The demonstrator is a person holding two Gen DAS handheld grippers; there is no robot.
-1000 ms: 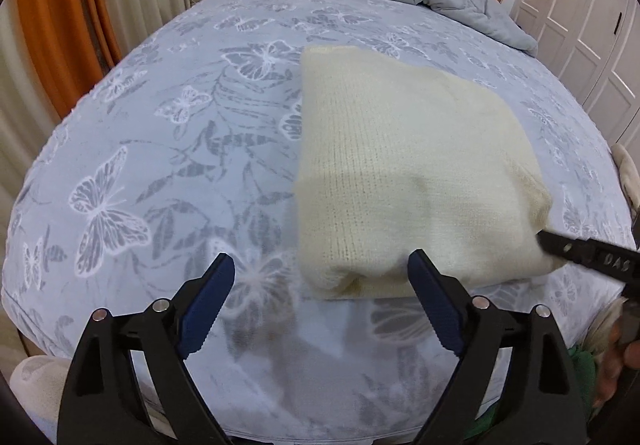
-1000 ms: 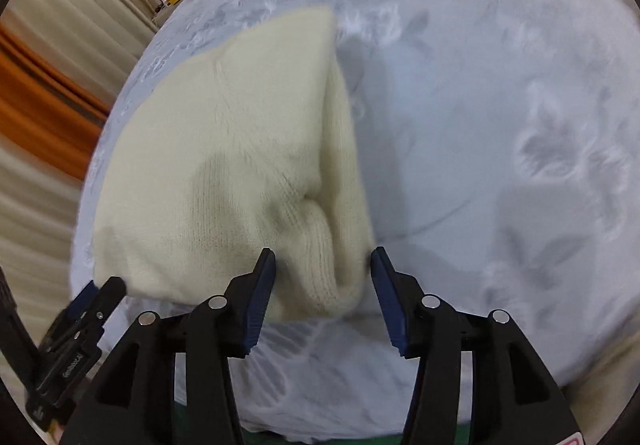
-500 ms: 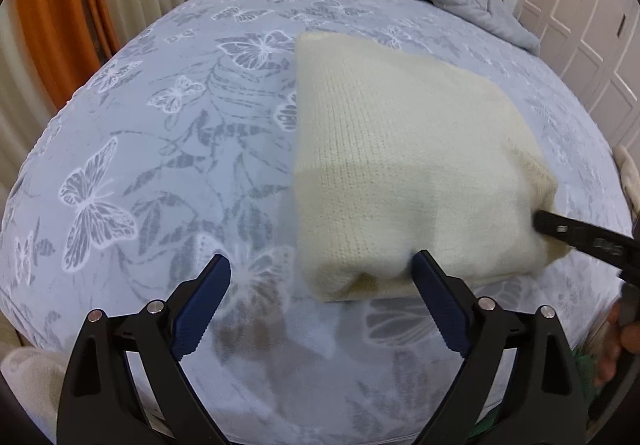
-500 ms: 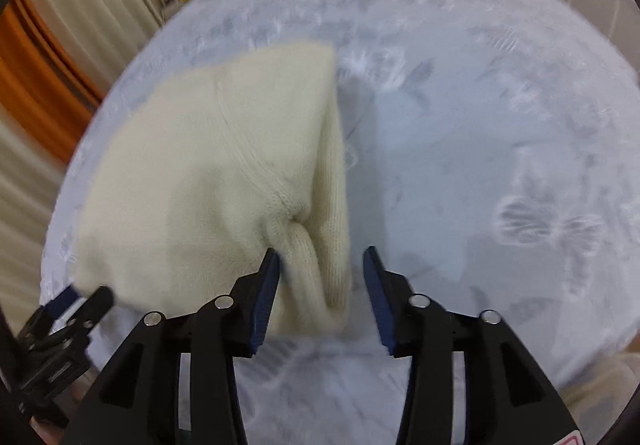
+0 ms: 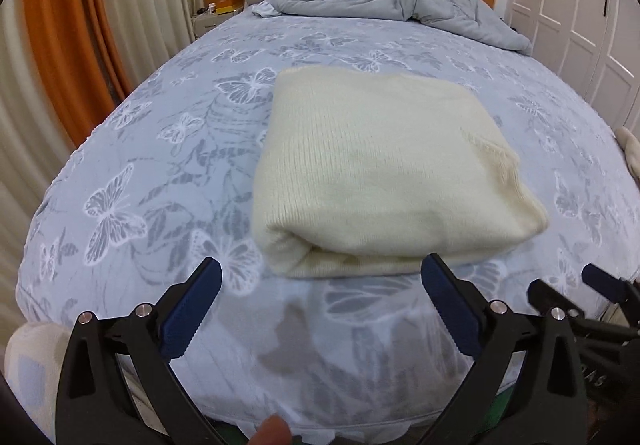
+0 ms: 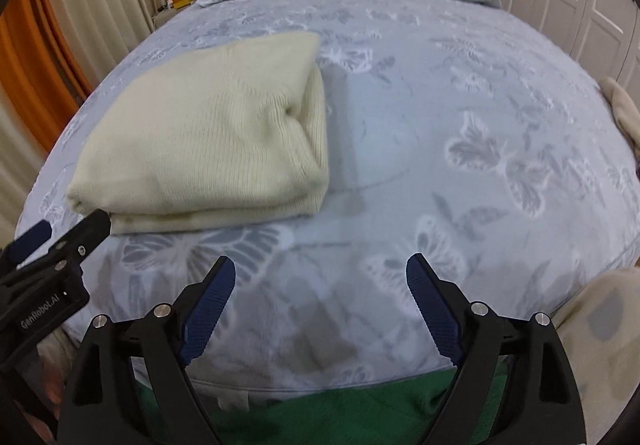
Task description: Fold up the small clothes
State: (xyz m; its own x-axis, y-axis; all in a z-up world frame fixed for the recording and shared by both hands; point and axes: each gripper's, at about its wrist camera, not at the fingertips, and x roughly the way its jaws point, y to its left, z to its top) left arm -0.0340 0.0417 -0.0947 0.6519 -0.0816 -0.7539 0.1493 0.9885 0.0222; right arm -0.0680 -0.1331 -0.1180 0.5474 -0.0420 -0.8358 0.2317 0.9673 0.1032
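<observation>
A cream knitted garment (image 5: 380, 173) lies folded into a thick rectangle on the bed; it also shows in the right wrist view (image 6: 208, 137). My left gripper (image 5: 320, 297) is open and empty, just short of the fold's near edge. My right gripper (image 6: 320, 293) is open and empty, back from the garment and to its right. The right gripper shows at the lower right of the left wrist view (image 5: 592, 293). The left gripper shows at the lower left of the right wrist view (image 6: 60, 241), its tip close to the garment's near left corner.
The bed has a blue-grey butterfly bedspread (image 5: 160, 165). A rumpled grey duvet (image 5: 384, 1) lies at the headboard. Another cream cloth (image 6: 620, 109) lies at the bed's right edge. Curtains stand to the left, white wardrobe doors (image 5: 580, 5) to the right.
My right gripper has opened, let go of the garment's corner and drawn back. My left gripper has also pulled back. The folded garment rests flat on the bed.
</observation>
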